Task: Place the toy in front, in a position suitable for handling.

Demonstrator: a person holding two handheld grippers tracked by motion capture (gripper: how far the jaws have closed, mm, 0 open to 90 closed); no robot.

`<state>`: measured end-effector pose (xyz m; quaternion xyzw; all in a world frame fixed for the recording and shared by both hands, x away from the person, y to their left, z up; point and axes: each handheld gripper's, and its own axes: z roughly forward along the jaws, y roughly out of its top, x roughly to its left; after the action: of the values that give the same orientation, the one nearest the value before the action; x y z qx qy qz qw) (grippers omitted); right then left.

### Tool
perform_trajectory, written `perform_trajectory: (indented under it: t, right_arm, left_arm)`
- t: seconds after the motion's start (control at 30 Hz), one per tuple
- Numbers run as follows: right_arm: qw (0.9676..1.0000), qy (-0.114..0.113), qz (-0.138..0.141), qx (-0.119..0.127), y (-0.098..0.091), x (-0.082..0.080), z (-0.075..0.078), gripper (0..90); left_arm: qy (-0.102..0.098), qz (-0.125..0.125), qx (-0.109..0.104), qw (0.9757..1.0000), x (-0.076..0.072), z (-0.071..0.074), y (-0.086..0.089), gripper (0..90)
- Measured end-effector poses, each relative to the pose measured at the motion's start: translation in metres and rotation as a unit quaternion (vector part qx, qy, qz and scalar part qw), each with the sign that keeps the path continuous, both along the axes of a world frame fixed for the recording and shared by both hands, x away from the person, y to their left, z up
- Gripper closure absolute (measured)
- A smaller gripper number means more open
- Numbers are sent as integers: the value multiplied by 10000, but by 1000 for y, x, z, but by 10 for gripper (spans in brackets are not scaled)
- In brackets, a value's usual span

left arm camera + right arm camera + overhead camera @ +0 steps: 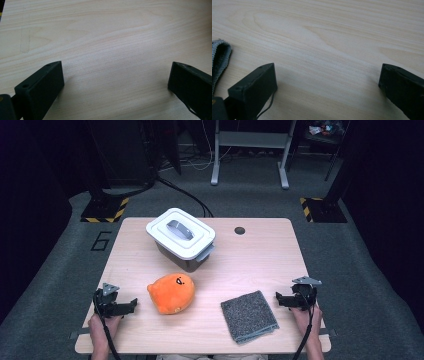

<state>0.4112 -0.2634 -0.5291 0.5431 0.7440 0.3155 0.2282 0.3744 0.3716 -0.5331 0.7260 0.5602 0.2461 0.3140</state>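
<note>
The orange plush toy lies on the wooden table. It is round and soft, with a little dark face on top. Every place here is told from this toy.

The left gripper rests on the table just to the left of the toy, close to it but not touching. A hand holds it from the near edge of the table. Its fingers are spread wide, and nothing is between them. In the left gripper view, the left gripper has its two black fingers far apart, with bare wood in the gap.

The folded grey cloth lies to the right of the toy, a little nearer to the person. It lies flat on the table.

The right gripper is farther right of the toy, just past the cloth. Another hand holds it. Its fingers are spread wide too, and they hold nothing. In the right gripper view, the right gripper shows bare wood between its fingers, and the edge of the grey cloth peeks in beside one finger.

Behind the toy, farther from the person, stands a grey box with a white lid. The lid is on, and it has a grey handle on top. The box is near the toy but apart from it.
</note>
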Motion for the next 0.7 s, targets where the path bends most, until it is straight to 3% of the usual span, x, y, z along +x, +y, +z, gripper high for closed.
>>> perform_trajectory:
  t: [0.7]
  right_arm:
    - [10000, -13, 30, -22, 0, 1, 0, 10]
  left_arm:
    - [-2, 4, 1, 10000, 0, 0, 0, 3]
